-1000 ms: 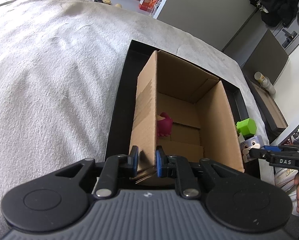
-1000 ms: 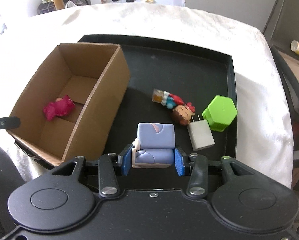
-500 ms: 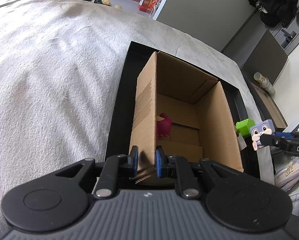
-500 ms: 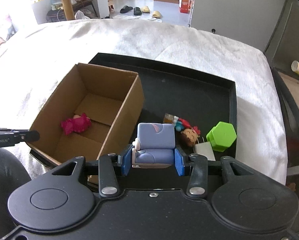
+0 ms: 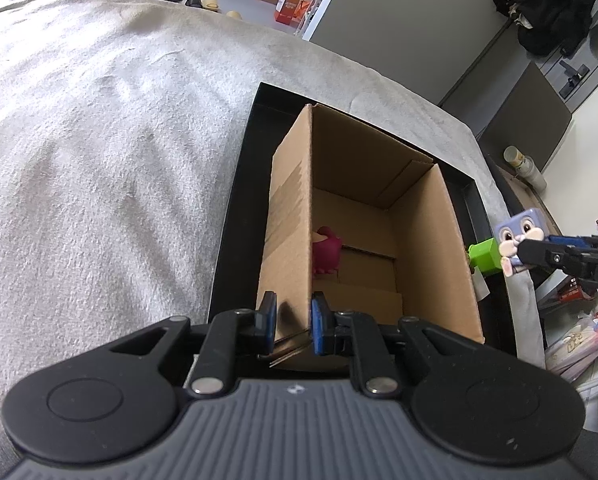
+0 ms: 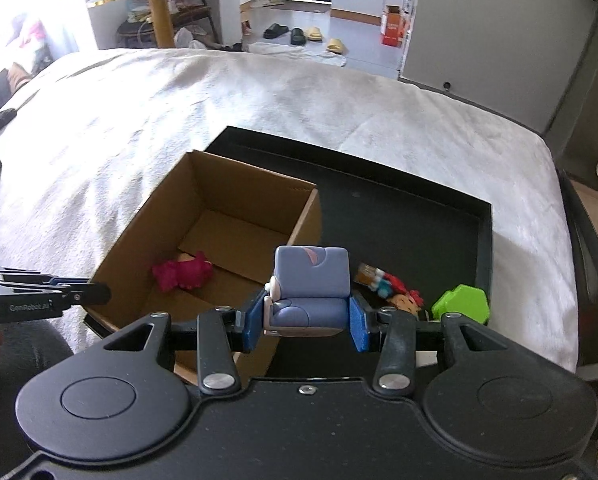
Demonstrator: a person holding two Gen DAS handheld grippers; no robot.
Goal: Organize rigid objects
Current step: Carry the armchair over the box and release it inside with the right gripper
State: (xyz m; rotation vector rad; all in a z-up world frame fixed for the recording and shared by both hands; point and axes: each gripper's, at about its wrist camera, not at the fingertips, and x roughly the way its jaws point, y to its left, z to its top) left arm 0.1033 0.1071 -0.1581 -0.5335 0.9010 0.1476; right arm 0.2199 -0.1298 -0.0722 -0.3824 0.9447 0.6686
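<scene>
Right wrist view: left gripper [image 6: 99, 294] label reads, perhaps, "GenRobot.AI".

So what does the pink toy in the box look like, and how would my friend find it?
Find the black tray on the white blanket, then the open cardboard box standing in it. The pink toy lies alone on the box's floor, bright magenta and lumpy, the only thing inside.
</scene>
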